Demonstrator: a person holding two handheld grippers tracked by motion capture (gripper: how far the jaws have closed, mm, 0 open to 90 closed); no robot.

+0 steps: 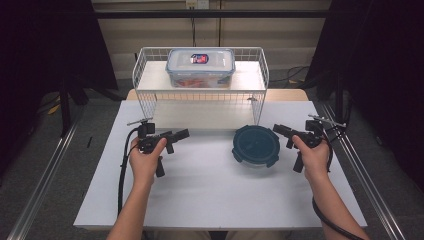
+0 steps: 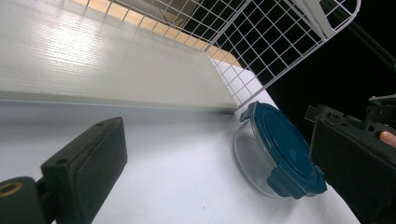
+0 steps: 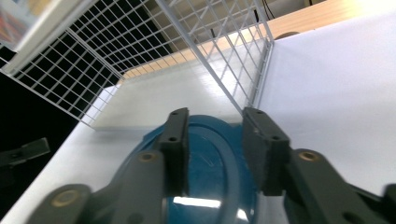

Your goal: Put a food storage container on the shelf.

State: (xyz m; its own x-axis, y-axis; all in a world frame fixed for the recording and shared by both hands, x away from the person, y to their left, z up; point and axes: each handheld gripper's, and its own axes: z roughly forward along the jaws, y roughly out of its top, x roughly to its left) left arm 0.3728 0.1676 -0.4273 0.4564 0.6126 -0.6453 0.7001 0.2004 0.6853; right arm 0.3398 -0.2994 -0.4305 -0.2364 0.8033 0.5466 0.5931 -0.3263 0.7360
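white bench [image 1: 210, 190], biggest thing in the high view, forearms coming in from the bottom edge. at its far edge a white wire shelf [image 1: 200, 95] with a pale board on top. on that board a clear rectangular box [image 1: 200, 67], lid clipped on, red-blue label on the lid, reddish contents blurred.

in front of the shelf's right leg, flat on the bench: round glass container with dark blue clip lid [image 1: 256, 145], lid on, upright. same container at right in the left gripper view [image 2: 280, 154], just below the shelf's corner.

left hand-held gripper [image 1: 181, 134] held level over the left part of the bench, pointing right toward the container, well apart from it. jaws wide apart, nothing between them, bare bench seen through the gap in the left gripper view.

right hand-held gripper [image 1: 279, 129] held level at the container's right side, tips just at or over its rim. in the right gripper view [image 3: 215, 149] jaws parted, blue lid seen through the gap below them. pads pressing on nothing, lid not gripped. contact of tips with rim: cannot tell.
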